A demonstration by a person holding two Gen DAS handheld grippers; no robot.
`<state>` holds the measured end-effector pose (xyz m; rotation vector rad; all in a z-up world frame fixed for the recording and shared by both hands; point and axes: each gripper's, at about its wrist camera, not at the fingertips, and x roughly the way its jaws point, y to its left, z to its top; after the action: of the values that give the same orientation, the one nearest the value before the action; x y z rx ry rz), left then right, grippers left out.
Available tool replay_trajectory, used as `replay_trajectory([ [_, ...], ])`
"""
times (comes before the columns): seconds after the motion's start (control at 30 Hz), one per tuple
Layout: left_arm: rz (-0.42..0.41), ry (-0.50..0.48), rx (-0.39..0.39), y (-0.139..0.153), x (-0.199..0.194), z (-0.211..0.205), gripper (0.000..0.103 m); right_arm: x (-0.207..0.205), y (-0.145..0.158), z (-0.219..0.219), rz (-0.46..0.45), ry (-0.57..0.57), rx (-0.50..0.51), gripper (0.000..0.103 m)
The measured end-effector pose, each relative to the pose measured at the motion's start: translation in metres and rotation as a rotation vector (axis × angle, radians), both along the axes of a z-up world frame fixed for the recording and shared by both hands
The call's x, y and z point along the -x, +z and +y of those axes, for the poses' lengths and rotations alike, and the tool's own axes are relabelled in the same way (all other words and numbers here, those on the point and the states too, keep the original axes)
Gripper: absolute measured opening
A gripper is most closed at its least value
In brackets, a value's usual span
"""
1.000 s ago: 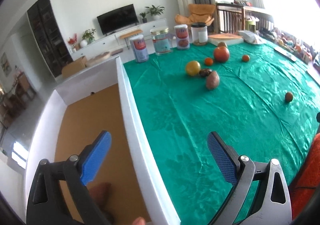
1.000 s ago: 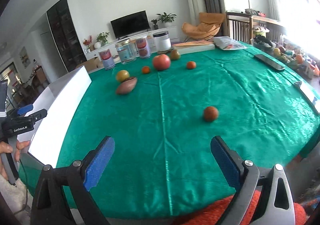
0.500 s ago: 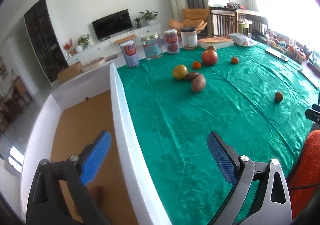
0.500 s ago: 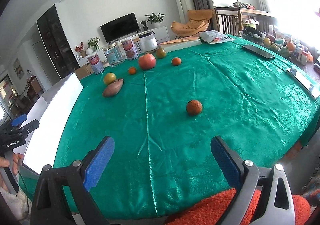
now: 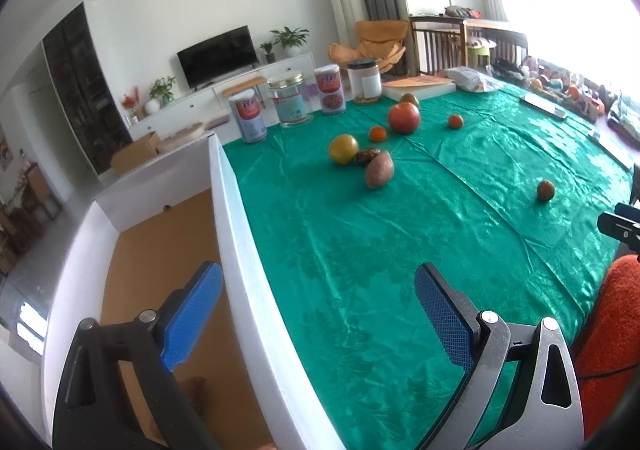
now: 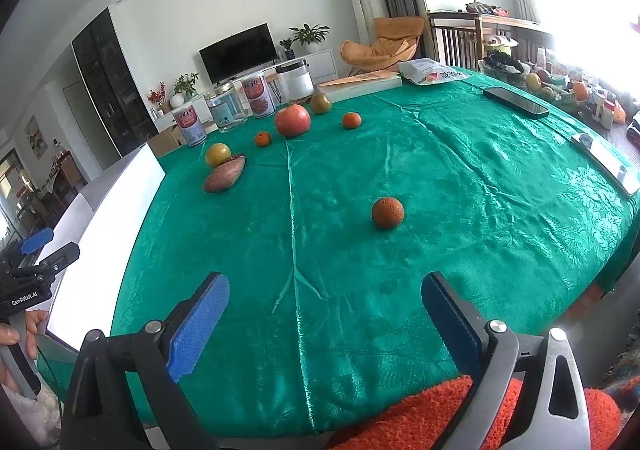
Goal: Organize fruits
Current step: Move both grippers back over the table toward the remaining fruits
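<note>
Fruit lies scattered on the green tablecloth (image 6: 460, 178): a lone orange (image 6: 387, 212) nearest me, a sweet potato (image 6: 224, 179), a yellow fruit (image 6: 218, 154), a big red apple (image 6: 292, 120), two small tangerines (image 6: 351, 120) and a green-brown fruit (image 6: 320, 103). My right gripper (image 6: 326, 324) hangs open and empty over the near table edge, short of the orange. My left gripper (image 5: 320, 314) is open and empty, straddling the right wall of the white box (image 5: 248, 250); a brown fruit (image 5: 192, 390) lies on the box's cardboard floor.
Several tins and jars (image 5: 290, 104) stand along the far table edge, with a flat board (image 6: 362, 82) and a snack bag (image 6: 434, 72) beside them. A phone (image 6: 516, 102) lies at the right. An orange sleeve (image 6: 440, 422) fills the bottom.
Both grippers have risen and tilted a little, so the table shows from further back. The orange now sits closer to the centre of the right wrist view. Both grippers remain open.
</note>
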<state>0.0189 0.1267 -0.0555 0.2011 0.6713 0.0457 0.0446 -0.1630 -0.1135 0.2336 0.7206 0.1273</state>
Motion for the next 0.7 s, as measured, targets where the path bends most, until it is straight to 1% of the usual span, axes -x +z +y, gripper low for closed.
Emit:
replay_trajectory([
  [0.07, -0.038, 0.019, -0.008, 0.005, 0.003, -0.001, 0.098, -0.001, 0.001, -0.005, 0.007, 0.008, -0.026, 0.097],
  [0.1, -0.062, 0.026, -0.022, 0.01, 0.005, -0.004, 0.098, -0.002, 0.005, -0.01, 0.006, 0.023, -0.043, 0.097],
  [0.13, -0.082, 0.025, -0.035, 0.014, 0.006, -0.007, 0.098, -0.002, 0.016, -0.018, -0.009, 0.032, -0.04, 0.097],
  [0.17, -0.108, 0.019, -0.047, 0.019, 0.009, -0.01, 0.098, 0.0, 0.035, -0.031, -0.039, 0.025, -0.02, 0.097],
  [0.2, -0.138, 0.011, -0.056, 0.025, 0.012, -0.014, 0.098, 0.005, 0.061, -0.049, -0.08, 0.006, 0.007, 0.097],
  [0.23, -0.166, 0.002, -0.058, 0.031, 0.016, -0.017, 0.099, 0.012, 0.091, -0.069, -0.125, -0.013, 0.04, 0.097],
  [0.27, -0.19, -0.01, -0.055, 0.037, 0.018, -0.019, 0.1, 0.021, 0.125, -0.091, -0.168, -0.038, 0.095, 0.097],
  [0.3, -0.209, -0.021, -0.044, 0.042, 0.019, -0.021, 0.101, 0.033, 0.16, -0.11, -0.203, -0.071, 0.177, 0.097],
  [0.33, -0.221, -0.031, -0.026, 0.047, 0.02, -0.022, 0.101, 0.048, 0.196, -0.129, -0.236, -0.114, 0.284, 0.097],
  [0.4, -0.231, -0.047, 0.028, 0.054, 0.018, -0.024, 0.101, 0.084, 0.266, -0.16, -0.286, -0.214, 0.529, 0.097],
  [0.47, -0.233, -0.065, 0.095, 0.059, 0.016, -0.026, 0.101, 0.115, 0.324, -0.176, -0.294, -0.321, 0.778, 0.102],
  [0.5, -0.231, -0.074, 0.124, 0.06, 0.014, -0.029, 0.101, 0.126, 0.345, -0.18, -0.275, -0.367, 0.896, 0.103],
  [0.53, -0.225, -0.082, 0.145, 0.061, 0.011, -0.033, 0.101, 0.133, 0.36, -0.181, -0.233, -0.405, 1.011, 0.103],
  [0.57, -0.217, -0.098, 0.162, 0.061, 0.008, -0.039, 0.101, 0.136, 0.366, -0.181, -0.179, -0.427, 1.107, 0.103],
  [0.6, -0.206, -0.119, 0.175, 0.062, 0.004, -0.045, 0.101, 0.135, 0.365, -0.18, -0.124, -0.426, 1.169, 0.103],
  [0.63, -0.196, -0.141, 0.187, 0.063, 0.0, -0.053, 0.101, 0.132, 0.356, -0.177, -0.067, -0.402, 1.206, 0.103],
  [0.67, -0.187, -0.165, 0.2, 0.064, -0.003, -0.06, 0.101, 0.128, 0.341, -0.172, -0.029, -0.358, 1.206, 0.103],
  [0.7, -0.178, -0.189, 0.214, 0.064, -0.005, -0.068, 0.101, 0.124, 0.321, -0.166, -0.008, -0.293, 1.168, 0.103],
])
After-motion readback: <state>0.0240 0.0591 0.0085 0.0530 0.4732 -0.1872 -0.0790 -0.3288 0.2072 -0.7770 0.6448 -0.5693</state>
